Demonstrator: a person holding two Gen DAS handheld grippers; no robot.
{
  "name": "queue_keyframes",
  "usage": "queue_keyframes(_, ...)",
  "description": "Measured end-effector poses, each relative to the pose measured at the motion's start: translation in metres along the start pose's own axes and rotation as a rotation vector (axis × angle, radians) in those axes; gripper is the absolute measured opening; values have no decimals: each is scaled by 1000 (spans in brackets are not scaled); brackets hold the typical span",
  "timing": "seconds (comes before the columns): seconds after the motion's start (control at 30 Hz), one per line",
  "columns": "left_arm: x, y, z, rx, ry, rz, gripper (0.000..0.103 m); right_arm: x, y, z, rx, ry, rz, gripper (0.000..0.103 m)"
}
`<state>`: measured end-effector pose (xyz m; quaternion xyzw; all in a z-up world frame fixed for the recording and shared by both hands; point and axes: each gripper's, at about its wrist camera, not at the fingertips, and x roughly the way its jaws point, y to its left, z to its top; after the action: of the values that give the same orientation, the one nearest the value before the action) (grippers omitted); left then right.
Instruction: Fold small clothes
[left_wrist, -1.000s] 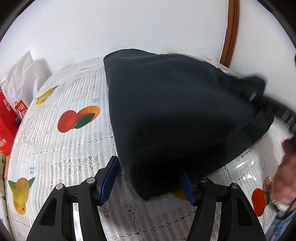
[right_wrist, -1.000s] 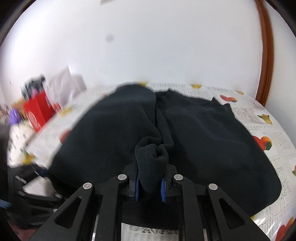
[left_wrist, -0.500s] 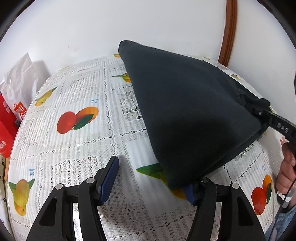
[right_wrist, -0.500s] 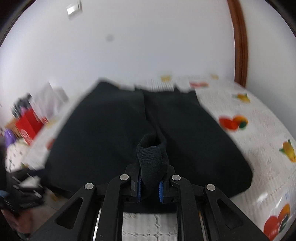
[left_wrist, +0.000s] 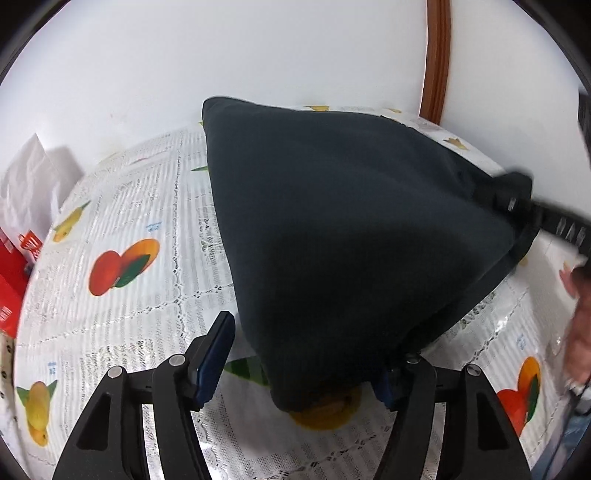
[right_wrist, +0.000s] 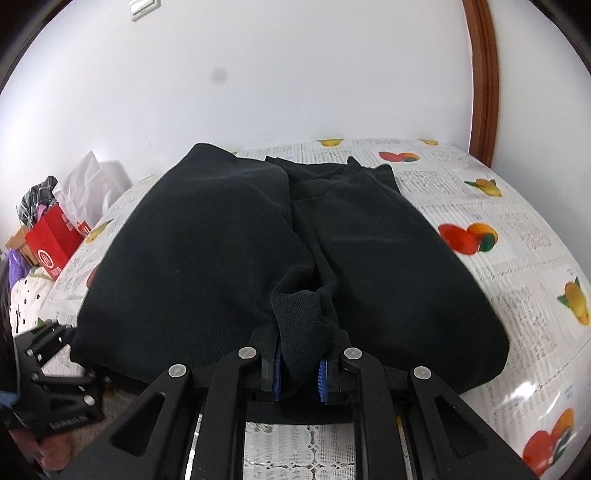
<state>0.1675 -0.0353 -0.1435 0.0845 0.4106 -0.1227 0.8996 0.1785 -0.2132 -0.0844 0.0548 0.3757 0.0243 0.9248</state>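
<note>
A black sweatshirt (left_wrist: 351, 221) lies on the fruit-print tablecloth (left_wrist: 129, 258), its left half folded over the middle (right_wrist: 221, 258). Its near corner sits between the jaws of my left gripper (left_wrist: 303, 354), which are opening. The left pad (left_wrist: 216, 354) stands clear of the cloth and the right pad is hidden behind it. My right gripper (right_wrist: 299, 369) is shut on a ribbed cuff of the sweatshirt. The right gripper also shows at the cloth's right corner (left_wrist: 535, 214). The left gripper shows low on the left (right_wrist: 55, 387).
A red bag (right_wrist: 51, 247) and a white bag (left_wrist: 26, 192) stand at the table's left end against the white wall. A brown door frame (left_wrist: 437, 55) rises at the back right. A person's hand (left_wrist: 580, 314) is at the right edge.
In the left wrist view the black cloth slid right off the left jaw, baring more tablecloth, then came back a little. The right gripper kept its hold on the cuff while its view swung.
</note>
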Motion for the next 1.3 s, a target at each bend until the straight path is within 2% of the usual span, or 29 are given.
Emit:
queue_keyframes(0.1,1,-4,0,11,1,17,66,-31,-3,8,-14,-126,39,12)
queue_keyframes(0.2,3,-3,-1,-2,9,5,66,-74,-36,0,99,-345,96,12)
queue_keyframes(0.23,4,-1,-1,-7,11,1,66,-77,-46,-2,122,-358,79,12)
queue_keyframes(0.3,4,-2,-1,-3,10,4,65,-63,-67,-5,148,-257,32,12)
queue_keyframes(0.33,3,-4,-1,6,7,13,65,-47,-77,-10,166,-168,20,12)
queue_keyframes(0.4,1,-8,-2,31,-4,32,63,-20,-84,-22,180,-49,-17,12)
queue_keyframes(0.43,-1,-12,-2,42,-10,41,62,-16,-83,-25,167,-36,-34,13)
queue_keyframes(0.5,-4,-19,-2,70,-24,59,53,-19,-74,-30,123,-71,-73,14)
queue_keyframes(0.57,-6,-28,-1,83,-31,69,46,-16,-69,-28,109,-60,-103,15)
queue_keyframes(0.63,-7,-31,-1,75,-31,47,37,-13,-71,-26,105,-54,-106,15)
queue_keyframes(0.7,-8,-29,0,56,-27,14,21,-12,-70,-24,83,-50,-114,15)
queue_keyframes(0.97,-9,-21,5,5,-35,-30,15,-4,-58,-15,38,-40,-140,15)
queue_keyframes(1.1,-13,-8,1,-11,-38,-21,15,4,-52,-8,47,-27,-98,15)
queue_keyframes(1.3,-16,24,-11,-62,-33,18,15,15,-21,-5,14,-22,-5,15)
